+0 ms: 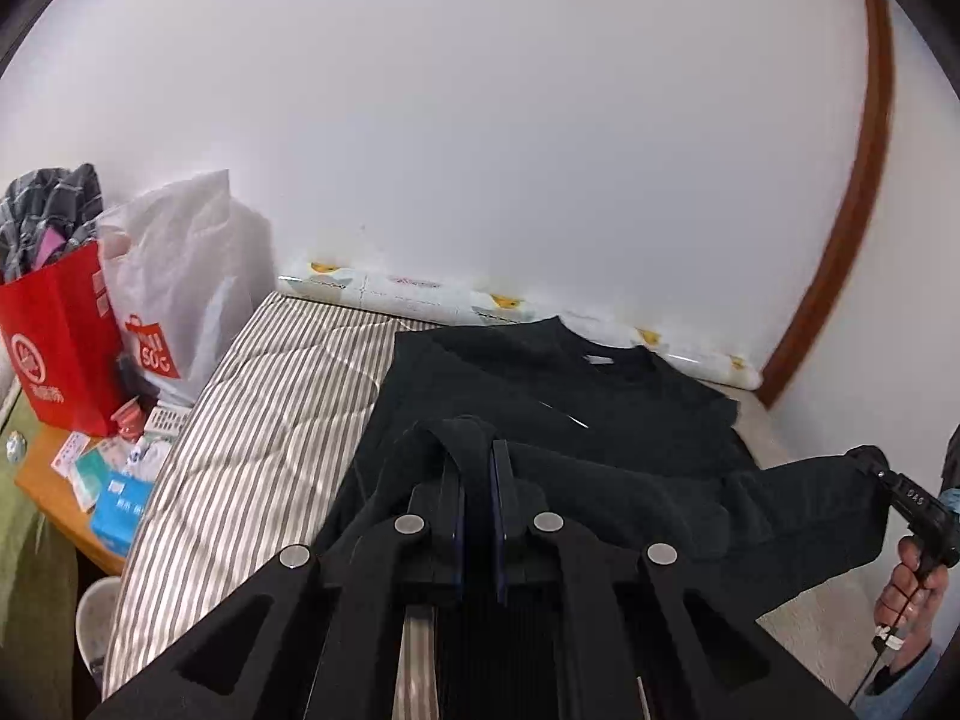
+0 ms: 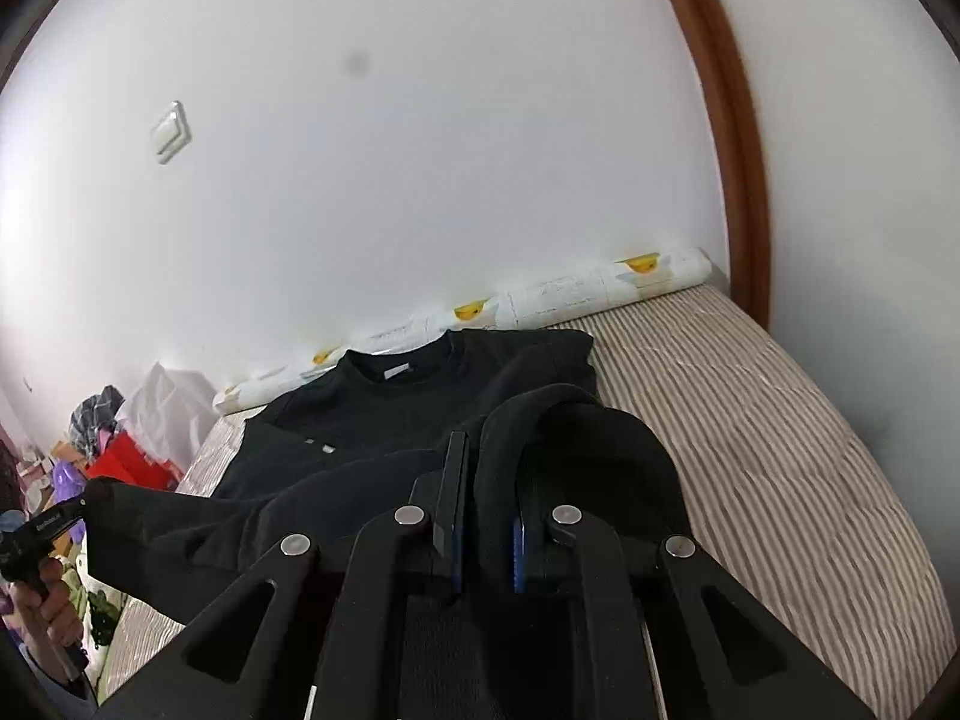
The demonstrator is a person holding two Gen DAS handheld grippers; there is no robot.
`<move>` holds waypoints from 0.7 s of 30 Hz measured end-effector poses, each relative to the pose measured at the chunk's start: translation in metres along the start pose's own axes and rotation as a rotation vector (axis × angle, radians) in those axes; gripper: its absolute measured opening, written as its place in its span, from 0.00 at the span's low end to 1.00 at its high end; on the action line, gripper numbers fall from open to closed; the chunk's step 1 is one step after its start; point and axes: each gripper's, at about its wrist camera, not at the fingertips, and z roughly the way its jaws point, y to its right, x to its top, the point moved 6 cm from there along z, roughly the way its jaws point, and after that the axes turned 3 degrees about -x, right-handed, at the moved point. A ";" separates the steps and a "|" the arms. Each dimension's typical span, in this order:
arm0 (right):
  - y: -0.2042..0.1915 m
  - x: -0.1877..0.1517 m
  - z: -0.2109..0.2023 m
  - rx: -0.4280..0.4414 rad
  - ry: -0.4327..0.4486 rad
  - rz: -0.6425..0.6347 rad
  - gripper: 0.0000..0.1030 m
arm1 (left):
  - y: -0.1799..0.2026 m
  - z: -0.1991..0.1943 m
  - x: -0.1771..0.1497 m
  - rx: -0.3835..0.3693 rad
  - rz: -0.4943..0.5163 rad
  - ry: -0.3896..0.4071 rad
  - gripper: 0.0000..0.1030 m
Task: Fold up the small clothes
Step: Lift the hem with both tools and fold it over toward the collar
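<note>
1. Step in hand, as I judge it: the bottom-to-top fold of a black sweatshirt [image 1: 540, 396]. Both grippers hold the near hem lifted off the bed [image 1: 258, 420]; the collar end lies flat at the far side by the wall.
2. Left gripper [image 1: 478, 480]: jaws pressed together on a bunched fold of the hem, lower centre of the left wrist view. Cloth loops up between the fingers and drapes over to the left.
3. Right gripper [image 2: 485, 504]: jaws pinching a thick roll of hem, lower centre of the right wrist view. Cloth arches over the right finger.
4. Each gripper shows in the other's view: the right one at the right edge of the left view, the left one at the lower left edge of the right view, with hem stretched between them and sagging a little.
5. Sweatshirt position: body spread mid-frame in both views, neck label [image 2: 396, 373] up and far from the grippers, just short of the rolled patterned sheet [image 2: 576, 294] along the wall.
6. Next move, my guess: carry both corners forward together toward the collar, keep the hem taut and level, lay it down near the shoulders, then release.
7. Risk: sagging middle may wrinkle; uneven travel skews the fold.
8. Clutter in the left view, left edge: red bag [image 1: 60, 336], white plastic bag [image 1: 180, 276]. Well apart from the work.
</note>
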 end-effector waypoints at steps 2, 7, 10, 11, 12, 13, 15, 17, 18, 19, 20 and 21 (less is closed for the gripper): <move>0.002 0.003 0.028 -0.038 -0.035 0.001 0.11 | 0.002 0.021 0.006 0.030 0.015 -0.019 0.07; 0.013 -0.004 0.089 -0.102 -0.099 -0.029 0.11 | -0.001 0.077 0.004 0.106 0.059 -0.060 0.07; 0.022 -0.010 0.115 -0.117 -0.130 -0.017 0.12 | -0.007 0.101 -0.003 0.148 0.065 -0.101 0.07; 0.025 -0.013 0.124 -0.123 -0.144 -0.014 0.12 | -0.009 0.105 -0.005 0.152 0.061 -0.108 0.08; 0.028 -0.015 0.130 -0.130 -0.156 -0.013 0.12 | -0.011 0.108 -0.006 0.153 0.056 -0.115 0.08; 0.030 -0.017 0.137 -0.141 -0.171 -0.017 0.13 | -0.014 0.113 -0.008 0.155 0.049 -0.128 0.08; 0.033 -0.024 0.150 -0.164 -0.203 -0.032 0.13 | -0.017 0.116 -0.010 0.159 0.043 -0.139 0.11; 0.035 -0.026 0.155 -0.180 -0.218 -0.045 0.15 | -0.018 0.116 -0.011 0.161 0.041 -0.144 0.12; 0.035 -0.026 0.155 -0.186 -0.222 -0.050 0.16 | -0.017 0.115 -0.010 0.162 0.044 -0.145 0.12; 0.035 -0.026 0.151 -0.185 -0.219 -0.056 0.19 | -0.016 0.114 -0.010 0.167 0.051 -0.147 0.13; 0.034 -0.026 0.147 -0.189 -0.217 -0.060 0.20 | -0.014 0.113 -0.010 0.170 0.058 -0.148 0.13; 0.033 -0.025 0.142 -0.192 -0.216 -0.065 0.24 | -0.013 0.111 -0.009 0.177 0.064 -0.150 0.15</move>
